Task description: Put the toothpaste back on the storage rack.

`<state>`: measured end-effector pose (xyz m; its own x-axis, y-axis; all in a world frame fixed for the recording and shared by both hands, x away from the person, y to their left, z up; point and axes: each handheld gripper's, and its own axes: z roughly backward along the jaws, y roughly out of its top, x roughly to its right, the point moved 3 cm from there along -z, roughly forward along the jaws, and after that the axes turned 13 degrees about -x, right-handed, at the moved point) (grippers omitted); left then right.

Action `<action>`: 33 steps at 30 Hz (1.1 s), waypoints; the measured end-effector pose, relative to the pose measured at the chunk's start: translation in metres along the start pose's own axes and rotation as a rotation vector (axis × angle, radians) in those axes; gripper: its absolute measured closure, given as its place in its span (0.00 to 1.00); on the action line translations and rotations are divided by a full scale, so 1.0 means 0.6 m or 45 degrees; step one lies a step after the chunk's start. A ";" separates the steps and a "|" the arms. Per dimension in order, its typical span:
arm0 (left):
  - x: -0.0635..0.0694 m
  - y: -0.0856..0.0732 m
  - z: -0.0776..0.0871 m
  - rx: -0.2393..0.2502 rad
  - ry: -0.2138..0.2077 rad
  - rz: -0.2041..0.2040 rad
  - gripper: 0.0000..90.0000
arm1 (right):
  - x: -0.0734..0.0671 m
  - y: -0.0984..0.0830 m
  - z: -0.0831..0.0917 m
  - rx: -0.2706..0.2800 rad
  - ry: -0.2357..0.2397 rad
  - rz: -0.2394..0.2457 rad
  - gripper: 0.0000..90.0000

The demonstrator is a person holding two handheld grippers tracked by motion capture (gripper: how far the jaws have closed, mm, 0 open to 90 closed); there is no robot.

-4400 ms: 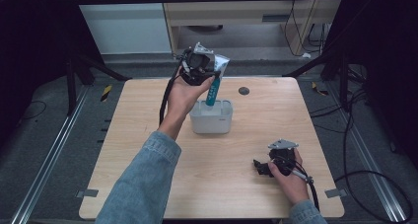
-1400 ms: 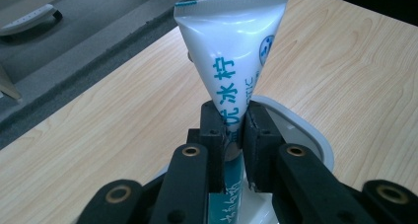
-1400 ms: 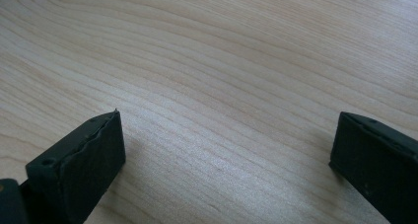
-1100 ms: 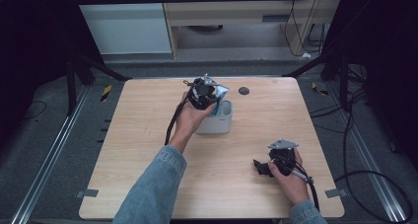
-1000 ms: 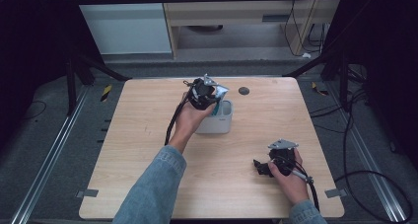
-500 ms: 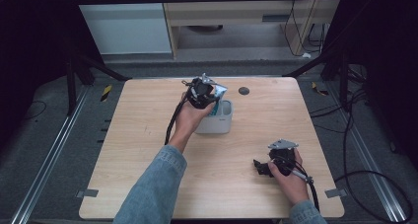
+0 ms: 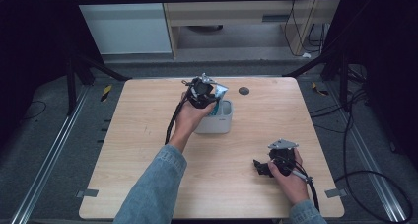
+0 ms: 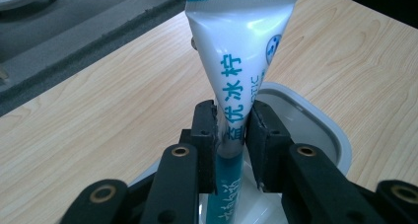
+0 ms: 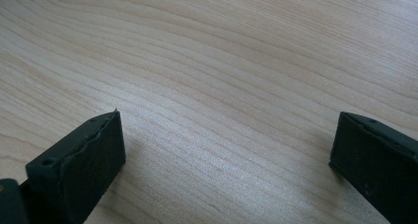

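Observation:
A white and teal toothpaste tube (image 8: 236, 61) stands upright, crimped end up, with its lower end inside a white cup (image 8: 315, 120). My left gripper (image 8: 231, 120) has the tube between its pads, which touch it on both sides; the jaws have just been opening slightly. In the high view the left gripper (image 7: 201, 92) sits over the cup (image 7: 217, 125) at the table's middle back, with the tube (image 7: 218, 93) poking out beside it. My right gripper (image 7: 259, 167) rests low at the front right, pointing left. Its jaws (image 9: 226, 135) stand wide open over bare wood.
A small dark round disc (image 7: 243, 91) lies on the wooden table (image 7: 148, 184) behind the cup. Dark frame posts stand at the table's back corners. A cable trails from each gripper along the forearm.
Since the earliest frame the left hand has come down and brought the tube into the cup. Over the last second neither hand has visibly moved.

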<state>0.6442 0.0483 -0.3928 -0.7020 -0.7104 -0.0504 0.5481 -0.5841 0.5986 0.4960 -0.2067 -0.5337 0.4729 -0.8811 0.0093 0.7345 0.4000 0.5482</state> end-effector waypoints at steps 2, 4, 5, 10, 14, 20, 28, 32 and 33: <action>0.001 -0.001 0.002 0.004 0.010 -0.006 0.80 | 0.000 0.000 0.000 0.000 0.001 -0.001 0.00; 0.002 -0.002 0.004 0.004 0.024 -0.013 0.78 | 0.000 0.000 0.000 0.000 0.000 0.002 0.00; 0.002 -0.003 0.006 0.013 0.033 -0.015 0.77 | 0.000 0.000 0.000 0.000 0.000 0.002 0.00; 0.005 -0.005 0.012 0.027 0.039 -0.025 0.74 | 0.000 0.000 0.000 0.000 0.000 0.000 0.00; 0.008 -0.008 0.016 0.042 0.050 -0.038 0.69 | 0.000 0.000 0.000 0.000 0.000 0.001 0.00; 0.015 -0.019 0.022 0.061 0.056 -0.045 0.63 | 0.000 0.000 0.000 0.002 0.000 0.002 0.00; 0.022 -0.022 0.039 0.070 0.070 -0.071 0.50 | 0.000 0.000 0.000 0.002 0.000 0.002 0.00; 0.025 -0.027 0.044 0.061 0.050 -0.077 0.44 | 0.000 0.000 0.000 0.002 0.000 0.001 0.00; 0.027 -0.029 0.045 0.061 0.042 -0.073 0.43 | 0.000 0.000 0.000 0.000 -0.001 0.002 0.00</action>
<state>0.6113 0.0575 -0.3827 -0.7156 -0.6895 -0.1114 0.4847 -0.6051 0.6316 0.4960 -0.2068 -0.5337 0.4738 -0.8806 0.0104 0.7338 0.4013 0.5482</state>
